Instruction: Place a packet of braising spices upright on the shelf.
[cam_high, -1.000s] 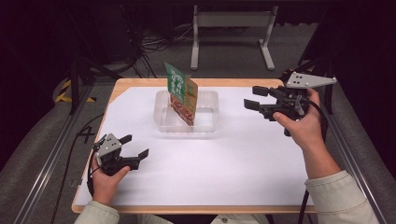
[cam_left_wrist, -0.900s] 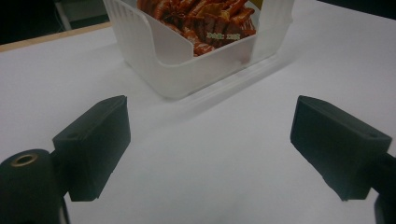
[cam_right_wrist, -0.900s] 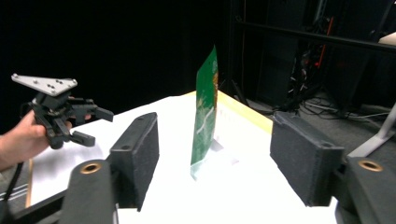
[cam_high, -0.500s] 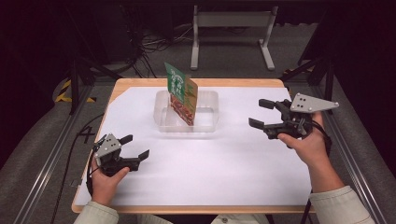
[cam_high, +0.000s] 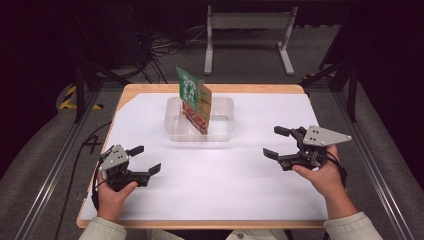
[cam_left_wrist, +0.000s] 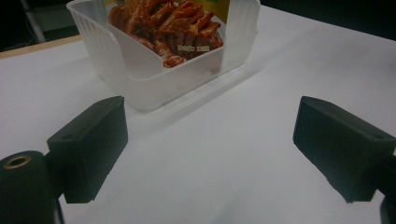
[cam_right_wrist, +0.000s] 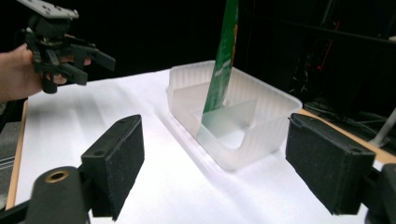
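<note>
My left tool (cam_high: 146, 159) and right tool (cam_high: 279, 142), jaws just opening wide and empty, flank the snack packet (cam_high: 194, 100) standing upright in the clear plastic container (cam_high: 222, 131) on the white surface (cam_high: 225, 180).

No legible text on packet (cam_high: 194, 102)

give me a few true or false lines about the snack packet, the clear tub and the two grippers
1. The snack packet stands upright inside the clear tub. True.
2. The right gripper is clamped on the packet. False: its fingers are apart with nothing between them, away from the tub.
3. The left gripper is open above the white sheet. True.
4. The tub lies tipped on its side. False: it sits flat, opening up.
5. The packet is mostly blue. False: it is green with a picture of reddish food.
</note>
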